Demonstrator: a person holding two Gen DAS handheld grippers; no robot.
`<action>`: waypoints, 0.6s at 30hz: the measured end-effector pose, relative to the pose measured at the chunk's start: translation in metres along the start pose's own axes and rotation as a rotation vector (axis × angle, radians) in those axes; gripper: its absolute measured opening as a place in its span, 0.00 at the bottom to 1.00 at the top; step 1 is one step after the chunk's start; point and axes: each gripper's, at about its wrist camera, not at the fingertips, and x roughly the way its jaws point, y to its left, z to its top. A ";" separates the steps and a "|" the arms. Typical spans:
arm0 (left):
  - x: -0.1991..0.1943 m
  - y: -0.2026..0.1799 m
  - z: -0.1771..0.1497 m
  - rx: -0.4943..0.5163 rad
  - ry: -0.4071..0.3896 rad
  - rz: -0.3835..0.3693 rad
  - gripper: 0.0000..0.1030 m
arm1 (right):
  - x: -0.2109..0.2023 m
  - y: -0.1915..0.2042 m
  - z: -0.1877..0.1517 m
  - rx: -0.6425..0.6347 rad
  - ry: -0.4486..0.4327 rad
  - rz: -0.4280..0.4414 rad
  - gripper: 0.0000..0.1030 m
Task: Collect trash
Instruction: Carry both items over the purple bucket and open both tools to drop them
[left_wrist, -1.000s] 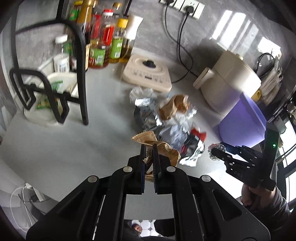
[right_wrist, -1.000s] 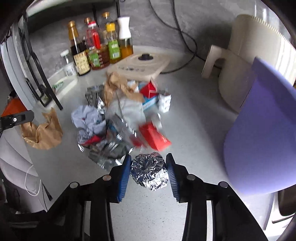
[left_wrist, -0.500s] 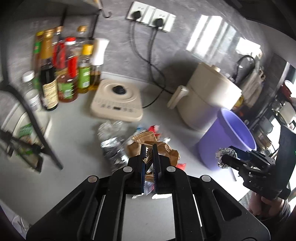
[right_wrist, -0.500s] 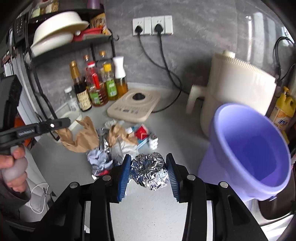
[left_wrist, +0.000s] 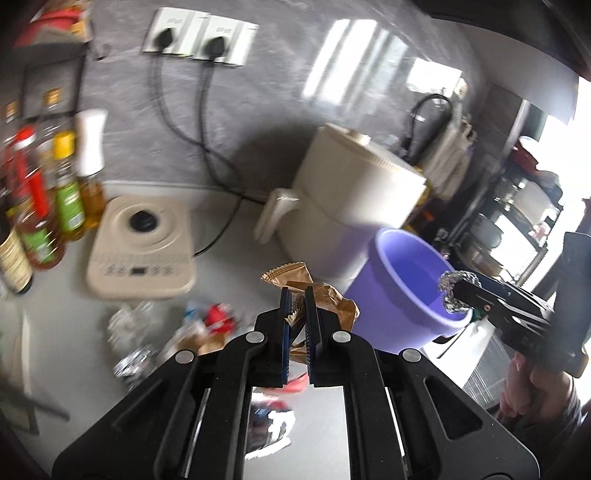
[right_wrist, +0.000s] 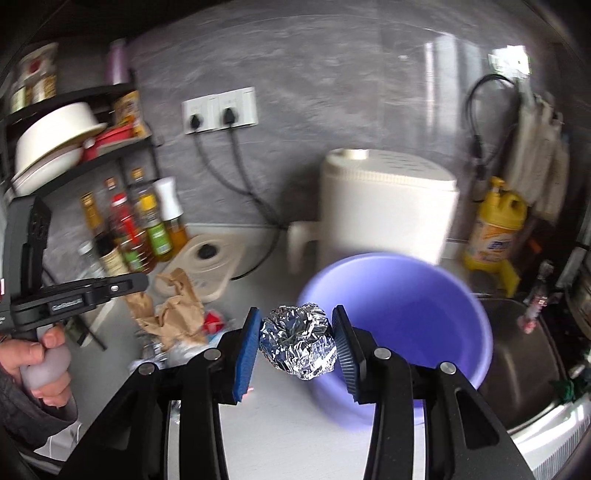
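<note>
Foil ball (right_wrist: 298, 339) sits pinched between the right tool's (right_wrist: 297, 341) pads, raised beside the purple bin's (right_wrist: 476, 317) rim. Crumpled brown paper (left_wrist: 325, 295) is clamped in the left tool (left_wrist: 296, 314), lifted above the trash pile (left_wrist: 177, 332) on the counter (left_wrist: 74, 317).
</note>
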 end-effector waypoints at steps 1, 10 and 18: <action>0.005 -0.003 0.004 0.010 0.003 -0.019 0.07 | 0.001 -0.007 0.003 0.015 -0.002 -0.020 0.38; 0.039 -0.028 0.033 0.087 -0.003 -0.183 0.07 | -0.008 -0.062 0.016 0.144 -0.065 -0.272 0.79; 0.062 -0.062 0.054 0.107 -0.006 -0.250 0.07 | -0.033 -0.102 -0.021 0.223 -0.020 -0.384 0.92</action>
